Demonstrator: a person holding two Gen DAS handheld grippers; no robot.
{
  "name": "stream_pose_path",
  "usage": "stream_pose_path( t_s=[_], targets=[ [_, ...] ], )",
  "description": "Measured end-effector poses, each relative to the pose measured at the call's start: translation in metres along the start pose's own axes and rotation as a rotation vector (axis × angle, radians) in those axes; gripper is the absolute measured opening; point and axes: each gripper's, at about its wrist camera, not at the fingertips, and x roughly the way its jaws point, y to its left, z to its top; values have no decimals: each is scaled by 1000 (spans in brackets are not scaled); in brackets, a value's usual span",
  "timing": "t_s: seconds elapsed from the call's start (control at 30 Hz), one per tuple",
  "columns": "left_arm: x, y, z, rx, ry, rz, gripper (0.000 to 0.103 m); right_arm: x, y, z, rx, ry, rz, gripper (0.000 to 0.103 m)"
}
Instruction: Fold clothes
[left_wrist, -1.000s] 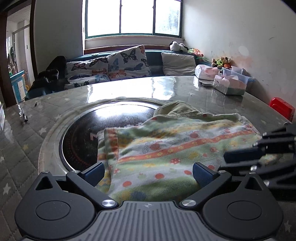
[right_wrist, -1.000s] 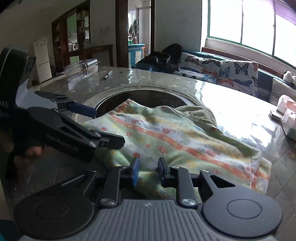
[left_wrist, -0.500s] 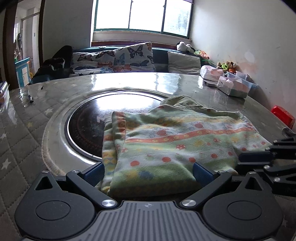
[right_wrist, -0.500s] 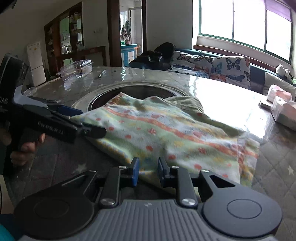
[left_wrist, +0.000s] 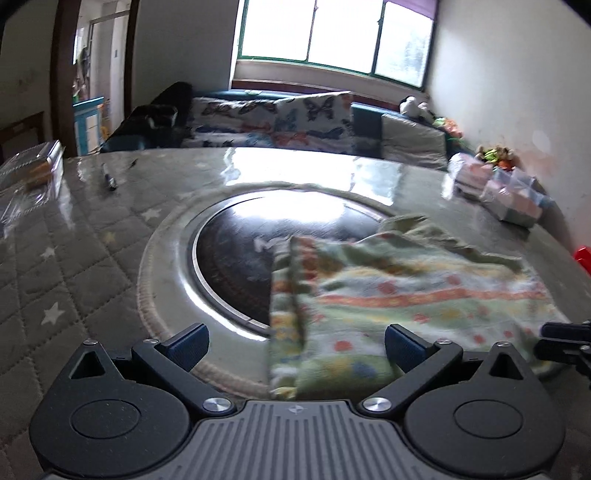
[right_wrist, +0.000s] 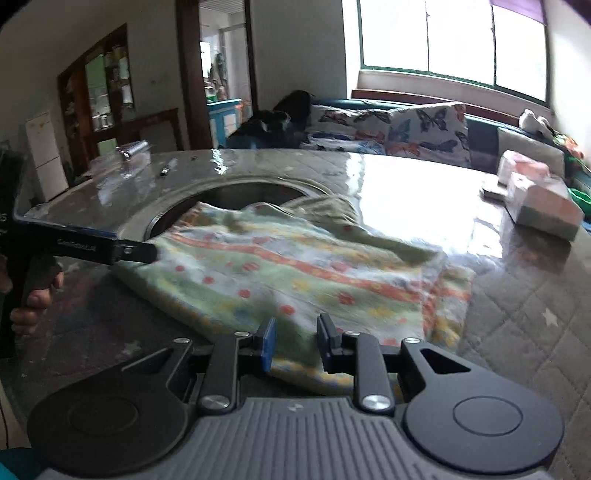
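A folded green garment with orange stripes and red dots lies on the round table, partly over the dark glass disc. It also shows in the right wrist view. My left gripper is open, its jaws wide apart just above the garment's near left edge. My right gripper has its jaws narrowly apart at the garment's near edge, with nothing between the pads. The left gripper's fingers reach the garment's left corner in the right wrist view.
The table has a quilted star-pattern cover. A pen and a clear box lie at the far left. Tissue packs and plastic boxes stand at the far right. A sofa with butterfly cushions is behind.
The left gripper has pulled back and swung left, so the garment now sits to its right. The right gripper has pulled back slightly. The garment has stayed in place.
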Motion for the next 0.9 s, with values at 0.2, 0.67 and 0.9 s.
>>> stream_pose_path(
  t_s=[0.2, 0.67, 0.9],
  targets=[
    [-1, 6, -6, 10, -8, 31, 103, 0, -10, -6, 6, 8, -27, 24],
    [-13, -8, -12, 66, 39, 5, 95, -11, -20, -8, -54, 62, -76, 25],
    [-29, -25, -27, 106, 61, -36, 95, -33, -26, -18, -58, 98, -88, 25]
  ],
)
